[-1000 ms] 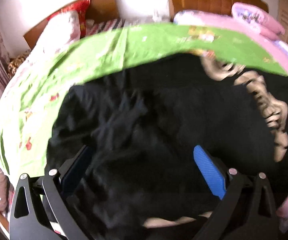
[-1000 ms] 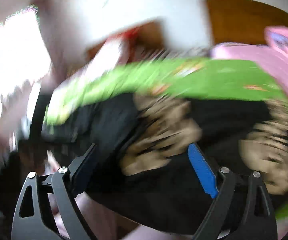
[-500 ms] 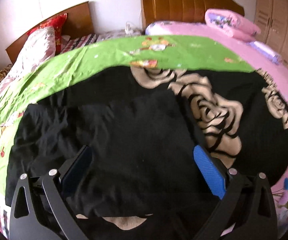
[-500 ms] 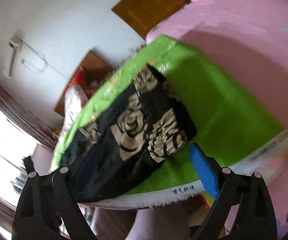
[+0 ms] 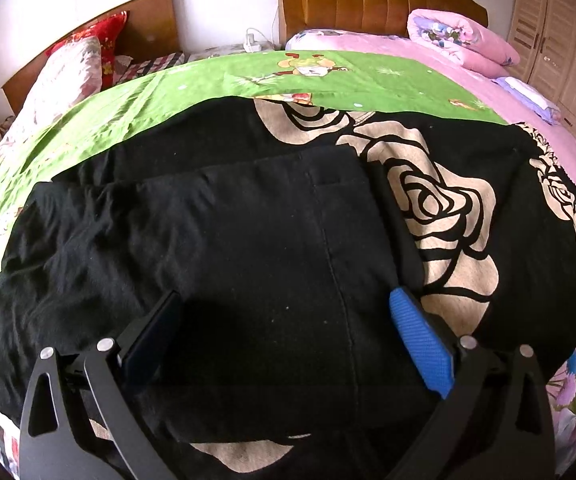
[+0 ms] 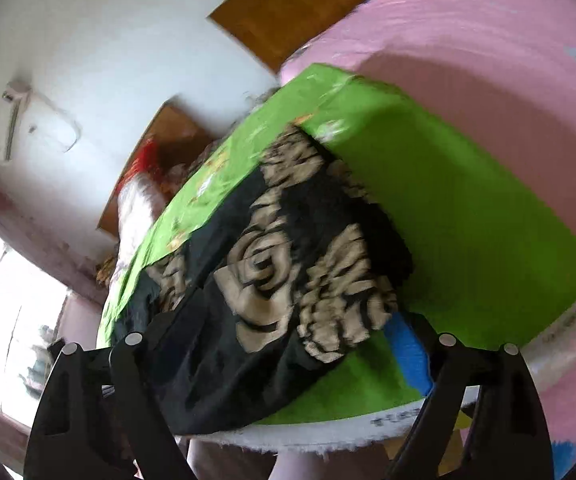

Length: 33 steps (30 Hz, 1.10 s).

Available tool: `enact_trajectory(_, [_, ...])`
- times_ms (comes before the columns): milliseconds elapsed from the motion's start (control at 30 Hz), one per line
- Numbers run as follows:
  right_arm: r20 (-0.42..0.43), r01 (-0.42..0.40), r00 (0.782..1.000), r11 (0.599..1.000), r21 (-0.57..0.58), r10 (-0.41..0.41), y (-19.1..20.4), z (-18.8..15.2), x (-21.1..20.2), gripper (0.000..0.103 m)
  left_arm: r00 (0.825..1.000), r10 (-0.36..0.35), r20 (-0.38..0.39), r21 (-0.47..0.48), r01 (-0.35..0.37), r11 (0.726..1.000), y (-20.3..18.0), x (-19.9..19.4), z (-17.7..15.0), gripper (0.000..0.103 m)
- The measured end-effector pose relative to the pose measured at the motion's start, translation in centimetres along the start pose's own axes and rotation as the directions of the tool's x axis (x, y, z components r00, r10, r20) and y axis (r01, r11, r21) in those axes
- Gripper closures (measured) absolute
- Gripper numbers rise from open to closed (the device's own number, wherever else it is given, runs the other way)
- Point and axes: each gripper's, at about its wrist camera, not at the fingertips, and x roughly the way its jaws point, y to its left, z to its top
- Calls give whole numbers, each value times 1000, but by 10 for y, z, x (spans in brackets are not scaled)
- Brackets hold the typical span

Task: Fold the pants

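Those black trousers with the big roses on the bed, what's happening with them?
A person is folding the pants on a green sheet with a hand-held gripper in each hand. One black part is already laid over the rose-printed part. The left gripper hangs open just above the folded cloth, gripping nothing. The right gripper is at the pants' end near the sheet's edge; its jaws have just been closing, with cloth between them, but they are not clamped on it yet.

The pants (image 5: 247, 240) lie on the sheet (image 5: 328, 84), pillows (image 5: 460, 40) behind.
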Motion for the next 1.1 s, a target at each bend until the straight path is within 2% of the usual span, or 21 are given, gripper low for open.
enact_trajectory(33, [-19,-41,999,999,6,42,1,0,2,37,1000,0,2,1,0,1000,0,0,0,1])
enact_trajectory(67, [-47,-75,996,997,-2,75,4,-2,6,42,1000,0,3,0,0,1000,0,0,0,1])
enact_trajectory(133, [-37,-11,999,999,-39,9,8,-3,9,42,1000,1,6,-1,-1,1000,0,-1,-1,1])
enact_trajectory(200, [-14,41,999,999,-9,-41,3,0,12,48,1000,0,9,-1,0,1000,0,-2,-2,1])
enact_trajectory(300, [-7,60,998,998,19,-60,4,4,16,49,1000,0,11,-1,0,1000,0,-2,-2,1])
enact_trajectory(333, [-7,67,998,998,22,-66,5,4,18,62,1000,1,11,0,-1,1000,0,-2,-2,1])
enact_trajectory(367, [-11,71,997,997,13,-71,6,2,21,80,1000,0,12,0,0,1000,0,-2,-2,1])
enact_trajectory(467, [34,84,996,996,-8,-84,4,-3,25,84,1000,-1,19,-1,1,1000,0,-3,-3,1])
enact_trajectory(700, [118,63,991,998,-28,-59,15,-1,16,86,1000,-16,27,-2,16,1000,1,-5,-4,1])
enact_trajectory(800, [150,82,986,995,-56,-73,33,-3,10,87,993,-98,59,-63,102,993,17,-18,-6,2])
enact_trajectory(867, [183,116,979,985,-128,-92,62,-3,7,87,977,-154,149,-110,171,979,37,-44,-8,2])
enact_trajectory(933, [213,144,972,964,-222,-96,98,-5,7,87,963,-144,229,-142,179,974,60,-69,-12,2])
enact_trajectory(1000, [236,157,969,922,-355,-74,147,-12,16,88,951,-131,279,-219,196,956,98,-92,-18,2])
enact_trajectory(1067, [235,144,972,863,-485,-30,197,-31,31,88,946,-123,299,-308,218,926,133,-105,-25,2])
enact_trajectory(1100, [212,127,977,816,-564,-6,227,-47,44,88,944,-128,303,-350,235,907,151,-109,-29,2])
